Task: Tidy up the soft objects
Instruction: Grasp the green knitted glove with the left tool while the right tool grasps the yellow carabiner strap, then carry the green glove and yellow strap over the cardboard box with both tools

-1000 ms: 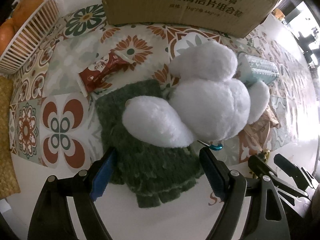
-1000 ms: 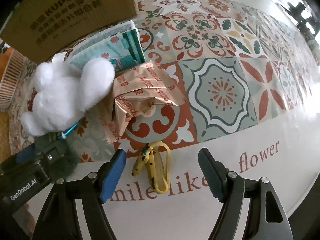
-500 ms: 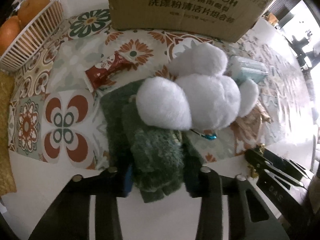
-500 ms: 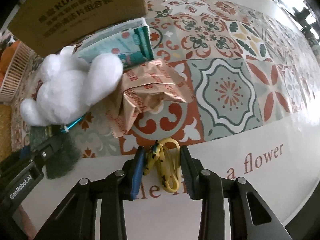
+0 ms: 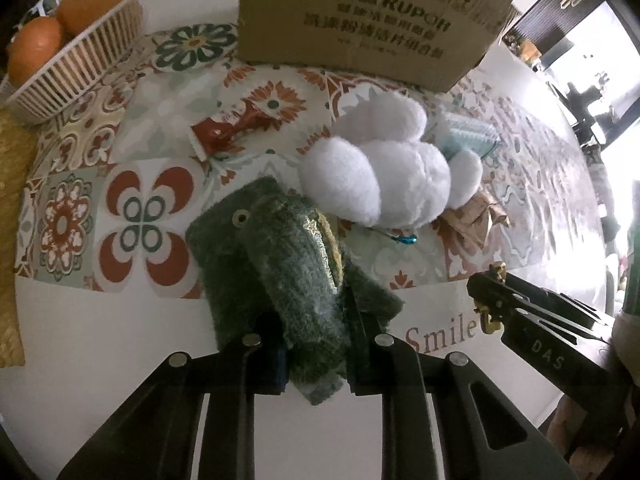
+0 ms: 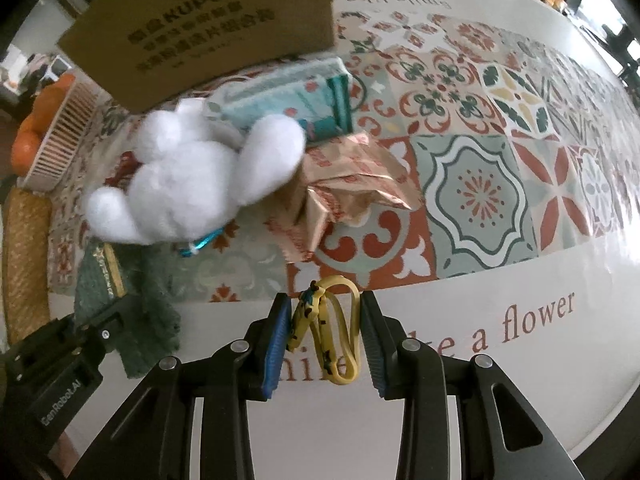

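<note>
1. Now both tongs have something soft between them, so the step in hand looks like the pick-up of two soft objects at once
2. The left tongs (image 5: 316, 356) are pressed together on the green knitted glove (image 5: 280, 280); the near end of the glove is bunched up between the pads, and the far part seems raised from the desk (image 5: 100, 340), though I cannot tell this surely
3. The right tongs (image 6: 324, 344) are closed in on the yellow hair band (image 6: 328, 332), which is squeezed into a narrow loop between the blue pads, at the white edge of the desk over the printed words
4. The white plush toy (image 5: 392, 176) lies just behind the glove, on the patterned cloth, and it touches the crumpled gold wrapper (image 6: 344, 188) and the tissue pack (image 6: 296, 96); a red snack packet (image 5: 236, 128) lies to the left of the plush toy
5. The cardboard box (image 5: 360, 20) stands behind all these things, and I judge it is the likely place for the soft objects, but its opening is not visible
6. The next move calls for lifting both things clear without dragging the plush toy, and for a firm pinch, because the glove is floppy and the band is thin and may slip
7. The task seems at an early stage, since the plush toy is not yet taken
</note>
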A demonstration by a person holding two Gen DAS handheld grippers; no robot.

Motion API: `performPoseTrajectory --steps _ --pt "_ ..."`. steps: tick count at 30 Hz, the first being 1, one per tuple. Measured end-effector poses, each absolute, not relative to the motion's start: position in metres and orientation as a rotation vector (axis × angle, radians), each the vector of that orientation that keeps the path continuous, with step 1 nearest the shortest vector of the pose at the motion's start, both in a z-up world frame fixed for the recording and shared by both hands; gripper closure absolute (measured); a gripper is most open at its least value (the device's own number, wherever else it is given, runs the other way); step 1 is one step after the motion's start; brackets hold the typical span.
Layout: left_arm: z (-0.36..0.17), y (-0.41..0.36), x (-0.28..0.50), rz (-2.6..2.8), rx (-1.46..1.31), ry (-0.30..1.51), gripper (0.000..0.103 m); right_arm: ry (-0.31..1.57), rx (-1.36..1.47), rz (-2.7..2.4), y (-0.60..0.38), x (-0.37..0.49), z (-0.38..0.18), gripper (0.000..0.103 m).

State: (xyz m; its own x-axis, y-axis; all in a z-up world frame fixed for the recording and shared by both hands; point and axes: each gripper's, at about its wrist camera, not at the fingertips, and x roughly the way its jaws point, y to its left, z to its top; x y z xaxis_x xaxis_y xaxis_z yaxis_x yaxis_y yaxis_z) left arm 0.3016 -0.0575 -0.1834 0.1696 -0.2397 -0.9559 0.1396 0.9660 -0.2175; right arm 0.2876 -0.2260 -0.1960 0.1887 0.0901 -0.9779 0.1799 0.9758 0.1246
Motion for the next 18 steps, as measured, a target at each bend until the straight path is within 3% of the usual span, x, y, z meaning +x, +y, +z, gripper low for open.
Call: performPoseTrajectory --steps 18 --pt "-0.124 -0.050 0.292 -0.264 -0.051 1.183 0.083 1.236 0.180 0.039 -0.220 0.284 -0.142 0.067"
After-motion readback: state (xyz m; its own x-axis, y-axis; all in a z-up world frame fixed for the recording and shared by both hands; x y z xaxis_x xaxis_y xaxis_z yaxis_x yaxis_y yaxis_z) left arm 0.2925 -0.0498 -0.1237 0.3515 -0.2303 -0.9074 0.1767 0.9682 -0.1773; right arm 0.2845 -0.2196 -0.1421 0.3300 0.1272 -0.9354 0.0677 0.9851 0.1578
